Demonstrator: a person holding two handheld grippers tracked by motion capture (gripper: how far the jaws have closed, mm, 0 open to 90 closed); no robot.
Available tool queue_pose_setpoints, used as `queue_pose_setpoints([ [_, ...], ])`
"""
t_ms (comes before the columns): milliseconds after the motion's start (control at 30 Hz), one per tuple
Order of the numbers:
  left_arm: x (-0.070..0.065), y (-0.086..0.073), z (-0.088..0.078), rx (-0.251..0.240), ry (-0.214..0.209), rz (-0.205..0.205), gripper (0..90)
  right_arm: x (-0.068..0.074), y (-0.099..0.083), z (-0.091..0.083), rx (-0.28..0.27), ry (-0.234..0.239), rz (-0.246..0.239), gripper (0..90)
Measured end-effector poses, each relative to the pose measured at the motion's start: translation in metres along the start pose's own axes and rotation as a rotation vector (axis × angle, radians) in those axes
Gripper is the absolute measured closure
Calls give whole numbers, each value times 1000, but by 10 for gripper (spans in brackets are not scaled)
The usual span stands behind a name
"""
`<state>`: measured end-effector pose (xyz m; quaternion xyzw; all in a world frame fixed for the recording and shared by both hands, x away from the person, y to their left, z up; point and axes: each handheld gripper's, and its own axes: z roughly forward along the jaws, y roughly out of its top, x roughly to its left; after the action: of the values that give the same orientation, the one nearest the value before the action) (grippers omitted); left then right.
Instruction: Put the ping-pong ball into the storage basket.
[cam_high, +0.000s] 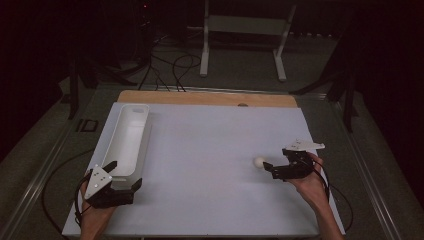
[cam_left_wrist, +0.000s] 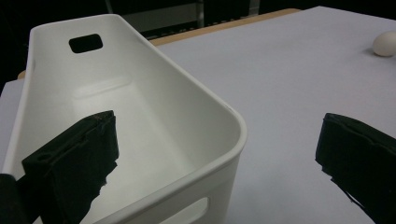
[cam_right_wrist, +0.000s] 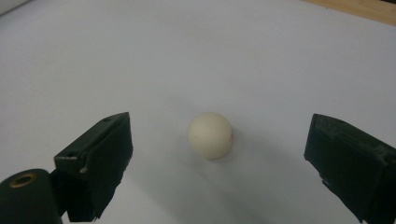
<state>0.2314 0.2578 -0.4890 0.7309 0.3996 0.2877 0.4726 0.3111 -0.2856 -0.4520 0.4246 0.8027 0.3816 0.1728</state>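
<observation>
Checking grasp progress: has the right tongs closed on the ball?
No, the right tongs stand wide open, the ball lying untouched on the table between them.

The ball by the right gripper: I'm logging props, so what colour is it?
Plain cream-white ball, clearest in the right gripper view.

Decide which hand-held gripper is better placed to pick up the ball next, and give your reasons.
Right. The right hand-held gripper is open, facing the ball just ahead of its jaws. The left hand-held gripper straddles the bin end, far away.

Cream ball (cam_right_wrist: 209, 135), white bin (cam_left_wrist: 140, 116), black grippers
</observation>
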Motion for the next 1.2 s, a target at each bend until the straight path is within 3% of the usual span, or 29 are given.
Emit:
queue_pose_setpoints([
  [700, 0, 0, 1, 2, -1, -1, 0, -4, 2, 11, 39, 34, -34, 73],
  [1200, 0, 0, 1, 4, -2, 1, 0, -3, 2, 21, 62, 25, -39, 73],
])
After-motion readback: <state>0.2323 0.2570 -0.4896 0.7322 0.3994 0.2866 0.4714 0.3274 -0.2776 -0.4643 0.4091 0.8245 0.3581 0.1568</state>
